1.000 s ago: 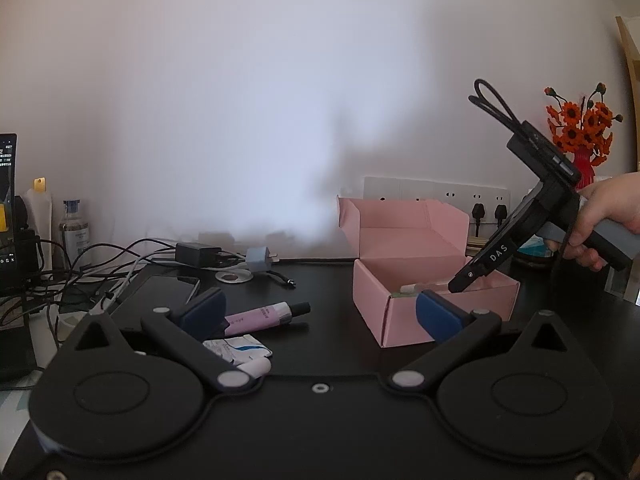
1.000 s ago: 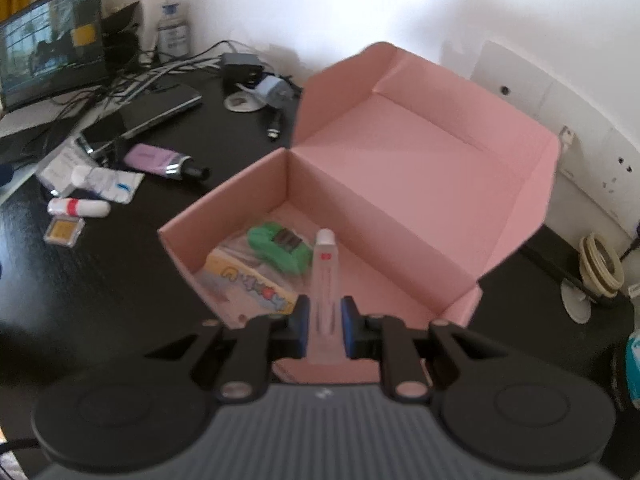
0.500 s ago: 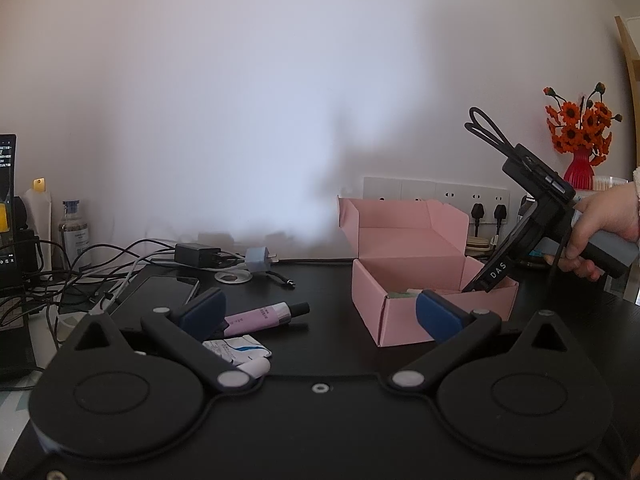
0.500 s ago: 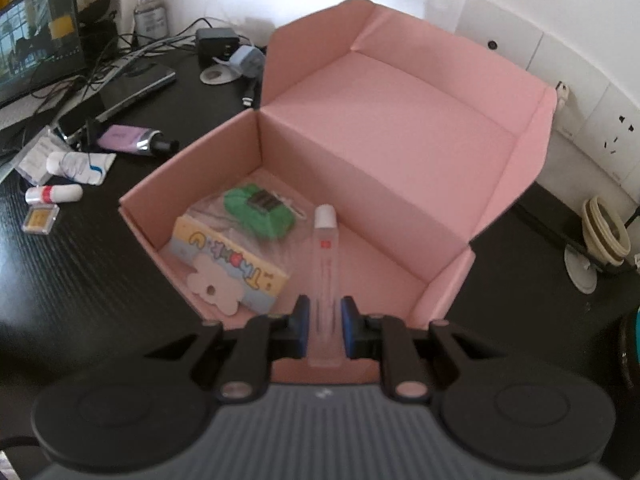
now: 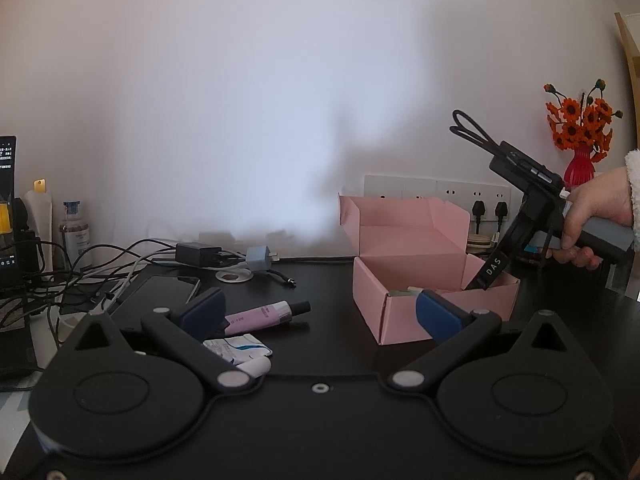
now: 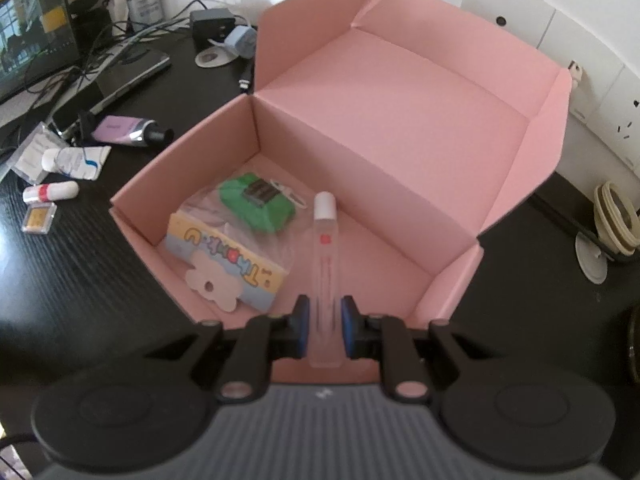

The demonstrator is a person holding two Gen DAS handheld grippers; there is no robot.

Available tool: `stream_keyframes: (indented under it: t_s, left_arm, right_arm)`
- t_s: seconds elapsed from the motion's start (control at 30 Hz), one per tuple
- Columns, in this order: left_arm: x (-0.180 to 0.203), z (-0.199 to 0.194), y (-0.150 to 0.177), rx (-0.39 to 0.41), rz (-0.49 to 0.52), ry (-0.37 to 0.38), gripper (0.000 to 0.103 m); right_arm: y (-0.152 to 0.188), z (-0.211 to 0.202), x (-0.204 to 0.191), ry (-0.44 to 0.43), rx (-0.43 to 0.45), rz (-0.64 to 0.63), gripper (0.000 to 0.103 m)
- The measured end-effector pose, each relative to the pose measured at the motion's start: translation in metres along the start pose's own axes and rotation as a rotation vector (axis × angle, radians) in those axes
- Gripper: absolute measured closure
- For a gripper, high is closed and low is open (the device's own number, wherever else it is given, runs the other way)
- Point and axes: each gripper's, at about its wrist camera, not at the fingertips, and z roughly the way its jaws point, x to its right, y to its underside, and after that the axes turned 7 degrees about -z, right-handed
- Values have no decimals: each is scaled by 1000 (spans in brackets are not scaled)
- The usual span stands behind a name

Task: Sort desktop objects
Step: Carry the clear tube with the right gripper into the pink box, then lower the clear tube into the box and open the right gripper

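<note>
An open pink cardboard box [image 6: 400,132] stands on the black desk, seen also in the left wrist view as the pink box [image 5: 420,248]. My right gripper [image 6: 324,328] is shut on a clear slim tube with a white cap [image 6: 326,248], held inside the box above its floor. A green item [image 6: 258,202] and a yellow-blue "Thanks" card [image 6: 224,264] lie in the box. My left gripper [image 5: 320,308] hangs open over the desk, nothing between its fingers. A purple tube [image 5: 264,314] and a white-blue tube [image 5: 240,350] lie near its left finger.
A small white-red tube [image 6: 50,192] and a yellow square piece [image 6: 38,218] lie left of the box. Cables, a charger [image 5: 198,254], a phone [image 5: 164,286] and a screen [image 6: 34,40] crowd the left. Wall sockets [image 5: 436,192] and a red flower vase [image 5: 580,168] stand behind.
The right gripper with the clear tube has sunk further into the pink box and tilted more downward. The left gripper has stayed still.
</note>
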Motion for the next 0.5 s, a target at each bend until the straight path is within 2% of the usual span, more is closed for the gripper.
stream_keyframes:
  t_s: [0.2, 0.5]
  left_arm:
    - [1, -1, 0, 3, 1, -2, 0]
    - [1, -1, 0, 7, 8, 1, 0]
  right_arm:
    - [-3, 1, 0, 1, -42, -9, 87]
    - [7, -4, 0, -9, -60, -29, 87]
